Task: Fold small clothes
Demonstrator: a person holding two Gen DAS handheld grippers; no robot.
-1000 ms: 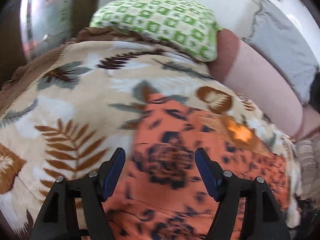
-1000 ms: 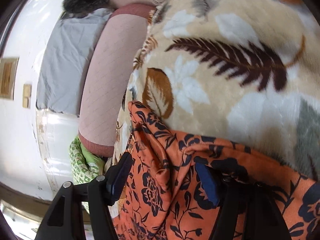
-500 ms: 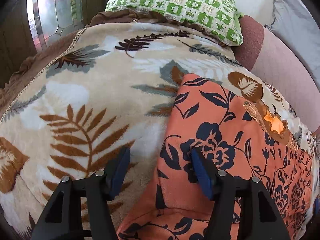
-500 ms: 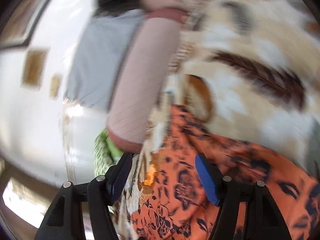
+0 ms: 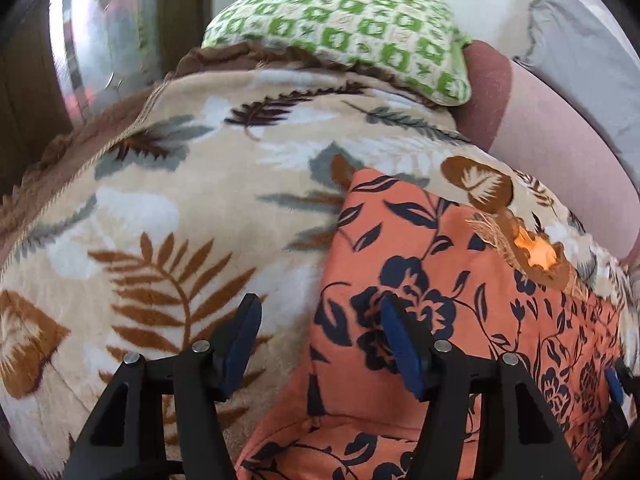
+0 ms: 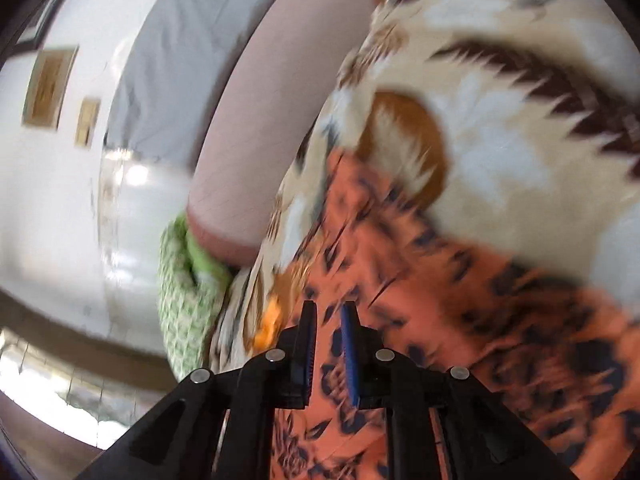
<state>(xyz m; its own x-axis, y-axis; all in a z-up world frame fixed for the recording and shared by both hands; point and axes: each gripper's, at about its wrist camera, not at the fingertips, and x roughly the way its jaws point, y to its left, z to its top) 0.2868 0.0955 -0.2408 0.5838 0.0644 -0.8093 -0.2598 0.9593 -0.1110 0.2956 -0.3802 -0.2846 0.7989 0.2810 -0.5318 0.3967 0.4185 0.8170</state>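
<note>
Two tools work an orange garment (image 5: 420, 264) on a leaf-print blanket (image 5: 160, 208): left tool (image 5: 320, 344) spread over its edge, right tool (image 6: 328, 344) nearly pressed together; whether pinching cloth, unclear. A thin pinch may slip, spoiling the fold.

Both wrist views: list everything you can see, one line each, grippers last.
Garment: one, orange with dark navy flowers, lying on the blanket, right of centre.
Blanket: one, cream with brown and grey leaf print, covering the bed.
Pillow: one, green and white check, at the blanket's far edge.
Bolster: one, pink with darker end, beside the pillow along the wall.
Grey cloth: one, grey, against the white wall behind the bolster.
Left gripper: one, black with blue fingers, open, straddling the garment's left edge.
Right gripper: one, black with blue fingers, nearly closed over the garment; blur hides whether it pinches fabric.
</note>
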